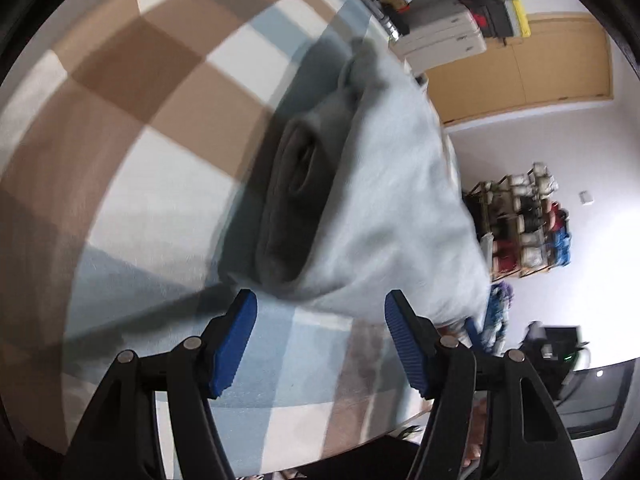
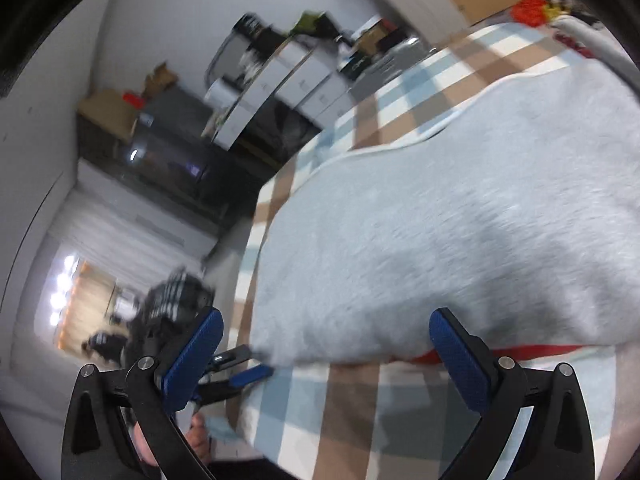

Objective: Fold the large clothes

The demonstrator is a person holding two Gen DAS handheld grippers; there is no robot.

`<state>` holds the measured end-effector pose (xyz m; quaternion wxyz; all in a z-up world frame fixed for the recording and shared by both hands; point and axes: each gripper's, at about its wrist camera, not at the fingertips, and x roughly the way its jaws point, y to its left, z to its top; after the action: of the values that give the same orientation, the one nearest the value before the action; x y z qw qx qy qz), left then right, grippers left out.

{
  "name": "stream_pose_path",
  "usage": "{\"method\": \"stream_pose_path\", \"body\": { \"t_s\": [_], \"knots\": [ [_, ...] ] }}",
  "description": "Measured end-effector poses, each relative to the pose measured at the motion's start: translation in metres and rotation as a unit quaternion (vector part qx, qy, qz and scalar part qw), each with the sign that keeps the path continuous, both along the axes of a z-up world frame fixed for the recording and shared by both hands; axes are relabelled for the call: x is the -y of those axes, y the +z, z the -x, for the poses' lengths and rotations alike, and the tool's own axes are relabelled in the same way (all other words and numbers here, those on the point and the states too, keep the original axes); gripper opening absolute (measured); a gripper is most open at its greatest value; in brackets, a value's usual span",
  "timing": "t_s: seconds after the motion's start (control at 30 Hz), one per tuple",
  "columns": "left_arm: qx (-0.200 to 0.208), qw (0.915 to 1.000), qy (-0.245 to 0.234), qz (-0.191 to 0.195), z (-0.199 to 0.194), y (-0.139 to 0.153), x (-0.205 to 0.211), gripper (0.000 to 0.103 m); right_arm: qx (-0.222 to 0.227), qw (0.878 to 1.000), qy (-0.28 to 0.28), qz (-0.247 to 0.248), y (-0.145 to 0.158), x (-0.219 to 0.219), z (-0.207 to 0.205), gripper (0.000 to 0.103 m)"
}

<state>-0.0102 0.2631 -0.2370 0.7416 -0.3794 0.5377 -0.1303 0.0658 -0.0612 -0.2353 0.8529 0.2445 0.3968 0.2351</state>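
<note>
Both views: I see one checked blanket (image 1: pixel 160 168) in brown, white and pale blue covering the work surface, and both pictures are smeared by motion.
Edges: in my right view the blanket's side edge runs down the left of the garment, and past it the surface drops away to dark furniture and a pale floor; in my left view the blanket ends on the right side, with white wall and a cluttered shelf (image 1: pixel 524 224) beyond.
Open room: I have bare blanket at the left of my left view, and a strip of bare blanket in front of each tool.
Left gripper (image 1: pixel 320 340): jaws stand well apart, nothing between the blue pads, nothing touched.
Right gripper (image 2: pixel 326 354): jaws wide, nothing between them; I cannot tell whether the right-hand pad brushes the cloth just behind it.
Garment (image 1: pixel 384 200): one large pale grey fleecy piece lies on the blanket, partly folded, a darker rolled part showing at its left in my left view.
Garment to tools: its near hem lies just beyond the fingertips of both grippers; in my right view a red strip (image 2: pixel 520 350) shows under that hem.
Hand: part of one shows below the right gripper's left finger (image 2: pixel 196 436).
</note>
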Motion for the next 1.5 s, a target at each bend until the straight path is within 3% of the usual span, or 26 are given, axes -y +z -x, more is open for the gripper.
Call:
{"method": "stream_pose_path", "body": {
  "t_s": [0.1, 0.23, 0.3, 0.33, 0.5, 0.53, 0.57, 0.63, 0.7, 0.77, 0.93, 1.0, 1.13, 1.33, 1.4, 1.5],
  "knots": [
    [-0.005, 0.9994, 0.001, 0.035, -0.009, -0.009, 0.011, 0.061, 0.016, 1.0, 0.01, 0.005, 0.002, -0.007, 0.007, 0.103],
    [0.012, 0.9976, 0.042, 0.053, -0.03, -0.012, 0.015, 0.062, 0.036, 0.999, 0.037, 0.007, 0.006, -0.016, 0.02, 0.103],
    [0.027, 0.994, 0.064, 0.084, -0.042, -0.016, 0.016, 0.072, 0.045, 0.998, 0.05, 0.011, 0.008, -0.02, 0.027, 0.103],
    [0.033, 0.9931, 0.069, 0.09, -0.045, -0.017, 0.019, 0.076, 0.048, 0.997, 0.055, 0.011, 0.007, -0.02, 0.028, 0.103],
    [0.055, 0.9902, 0.092, 0.089, -0.058, -0.015, 0.03, 0.076, 0.056, 0.996, 0.063, 0.024, 0.006, -0.021, 0.038, 0.103],
    [0.06, 0.9885, 0.101, 0.095, -0.051, -0.014, 0.028, 0.068, 0.056, 0.996, 0.062, 0.028, 0.005, -0.022, 0.039, 0.103],
    [0.061, 0.9874, 0.109, 0.097, -0.049, -0.016, 0.023, 0.048, 0.057, 0.996, 0.062, 0.032, 0.005, -0.021, 0.04, 0.103],
    [0.057, 0.9872, 0.124, 0.083, -0.044, -0.019, 0.017, 0.023, 0.064, 0.995, 0.058, 0.046, 0.005, -0.02, 0.041, 0.103],
    [0.058, 0.9852, 0.13, 0.096, -0.042, -0.02, 0.008, 0.022, 0.068, 0.995, 0.046, 0.06, 0.006, -0.017, 0.044, 0.103],
    [0.072, 0.986, 0.127, 0.081, -0.039, -0.013, 0.007, 0.019, 0.049, 0.996, 0.017, 0.067, 0.002, -0.009, 0.037, 0.103],
    [0.132, 0.9834, 0.113, 0.054, -0.033, 0.013, 0.009, 0.014, -0.054, 0.997, -0.016, -0.055, -0.021, 0.031, 0.019, 0.103],
    [0.16, 0.979, 0.114, 0.055, -0.027, 0.024, 0.005, 0.006, -0.102, 0.987, -0.027, -0.124, -0.033, 0.051, 0.017, 0.103],
    [0.194, 0.975, 0.101, 0.039, -0.027, 0.035, 0.007, 0.005, -0.14, 0.962, -0.094, -0.213, -0.048, 0.103, 0.03, 0.103],
    [0.15, 0.9833, 0.093, 0.046, -0.048, 0.024, 0.013, 0.005, -0.145, 0.946, -0.206, -0.203, -0.052, 0.172, 0.054, 0.103],
    [0.14, 0.984, 0.099, 0.05, -0.05, 0.021, 0.009, 0.005, -0.148, 0.944, -0.233, -0.179, -0.049, 0.183, 0.054, 0.103],
    [0.117, 0.9863, 0.104, 0.052, -0.048, 0.015, 0.006, 0.008, -0.166, 0.943, -0.267, -0.105, -0.043, 0.195, 0.046, 0.103]
  ]
}}
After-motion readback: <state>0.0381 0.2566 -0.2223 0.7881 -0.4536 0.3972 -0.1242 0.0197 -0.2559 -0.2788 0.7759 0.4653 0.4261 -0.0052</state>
